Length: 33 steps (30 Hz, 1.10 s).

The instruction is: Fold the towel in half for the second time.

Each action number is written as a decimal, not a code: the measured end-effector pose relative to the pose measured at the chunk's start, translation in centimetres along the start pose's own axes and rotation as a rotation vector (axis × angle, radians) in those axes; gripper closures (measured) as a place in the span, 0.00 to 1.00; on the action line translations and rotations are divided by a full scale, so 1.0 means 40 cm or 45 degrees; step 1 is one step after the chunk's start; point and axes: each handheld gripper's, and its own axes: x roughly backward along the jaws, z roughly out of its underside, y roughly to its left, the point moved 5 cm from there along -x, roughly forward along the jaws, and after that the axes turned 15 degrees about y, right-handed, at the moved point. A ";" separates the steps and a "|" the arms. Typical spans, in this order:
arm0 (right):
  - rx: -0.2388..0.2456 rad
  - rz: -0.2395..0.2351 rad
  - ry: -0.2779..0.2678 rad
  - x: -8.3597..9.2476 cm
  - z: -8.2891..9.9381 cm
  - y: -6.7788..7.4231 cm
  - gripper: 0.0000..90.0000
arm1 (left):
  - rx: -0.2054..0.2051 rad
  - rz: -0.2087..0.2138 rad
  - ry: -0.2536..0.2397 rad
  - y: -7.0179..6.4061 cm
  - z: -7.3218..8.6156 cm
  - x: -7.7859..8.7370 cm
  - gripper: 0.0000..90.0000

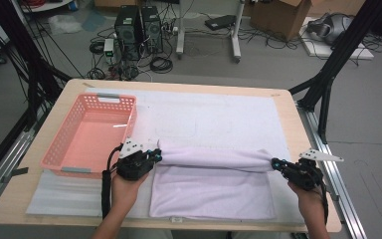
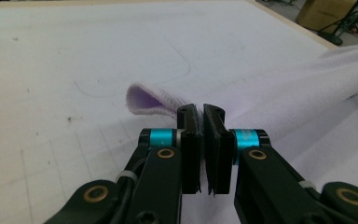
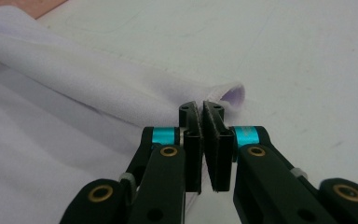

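Observation:
A pale lilac towel (image 1: 211,186) lies on the white mat near the table's front, its far edge lifted and rolled over into a fold (image 1: 214,158). My left gripper (image 1: 158,155) is shut on the fold's left corner; in the left gripper view the cloth (image 2: 151,100) is pinched between the black jaws (image 2: 201,114). My right gripper (image 1: 274,163) is shut on the fold's right corner, and the right gripper view has the towel edge (image 3: 230,95) clamped between the jaws (image 3: 201,109). A hand holds each gripper from the front edge.
A pink plastic basket (image 1: 59,149) stands at the table's left, just beside my left gripper. The white mat (image 1: 219,117) stretches beyond the towel. Black frame posts (image 1: 328,69) rise at the right; computers and cables sit on the floor behind.

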 end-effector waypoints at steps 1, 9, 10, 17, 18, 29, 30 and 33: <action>0.009 0.003 0.010 0.000 0.008 0.004 0.96 | -0.002 0.000 0.010 -0.002 0.008 -0.001 0.95; 0.012 0.056 0.056 -0.009 0.013 0.014 0.72 | 0.020 0.069 0.052 -0.001 0.015 -0.028 0.57; 0.004 0.075 0.044 -0.005 -0.001 0.012 0.70 | 0.020 0.071 0.054 0.000 0.006 -0.034 0.52; -0.027 0.136 0.122 -0.051 -0.081 -0.024 0.56 | 0.091 0.043 0.112 0.041 -0.035 -0.098 0.47; -0.039 0.136 0.151 -0.067 -0.088 -0.030 0.55 | 0.097 0.041 0.126 0.043 -0.034 -0.106 0.47; 0.059 0.161 0.319 -0.152 -0.090 -0.030 0.97 | 0.056 0.037 0.144 0.039 -0.018 -0.117 0.96; 0.069 0.171 0.304 -0.146 -0.089 -0.027 0.97 | 0.050 0.043 0.122 0.036 -0.017 -0.108 0.97; 0.085 0.179 0.198 -0.105 -0.079 -0.008 0.97 | 0.051 0.069 0.058 0.026 -0.013 -0.077 0.97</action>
